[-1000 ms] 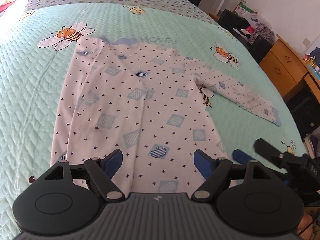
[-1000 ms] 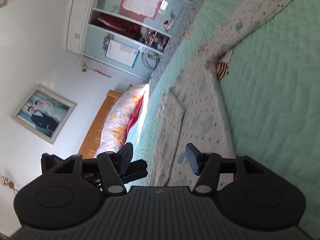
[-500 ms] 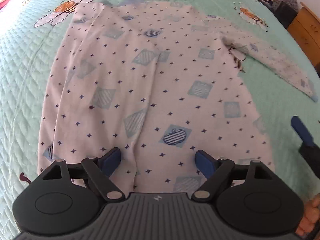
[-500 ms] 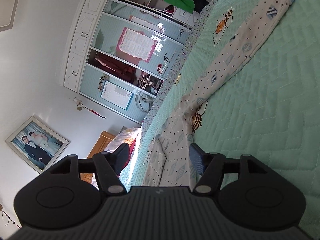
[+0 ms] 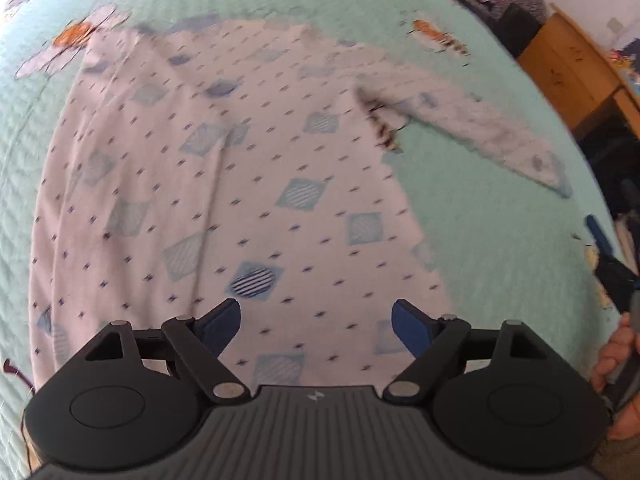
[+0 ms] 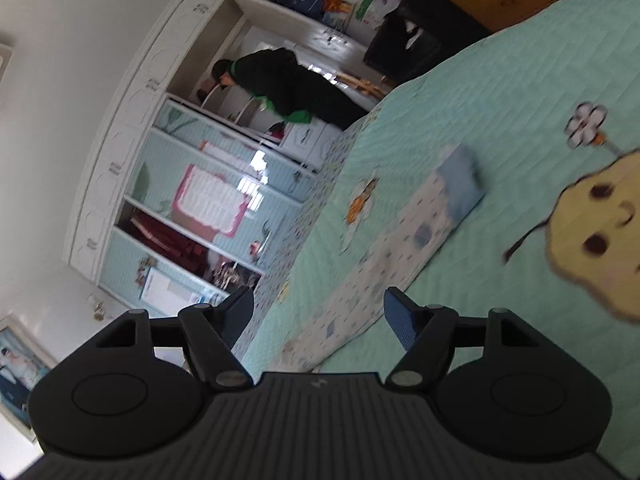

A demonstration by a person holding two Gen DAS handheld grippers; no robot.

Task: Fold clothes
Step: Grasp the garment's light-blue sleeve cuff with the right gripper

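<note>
Patterned shirt [image 5: 240,184]: soft, light, limp; I'd pinch hem or sleeve cuff [image 6: 460,188]. Left gripper [image 5: 316,320] spread, empty; right gripper [image 6: 320,312] likewise.

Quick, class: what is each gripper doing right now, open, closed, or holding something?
Left gripper: open, empty, above the white patterned long-sleeved top.
Right gripper: open, empty, near that top's sleeve.

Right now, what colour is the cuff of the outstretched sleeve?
Light blue cuff, clearest in the right wrist view.

Bare quilt [image 5: 472,216] lies open beside the sleeve [image 5: 472,128].
</note>
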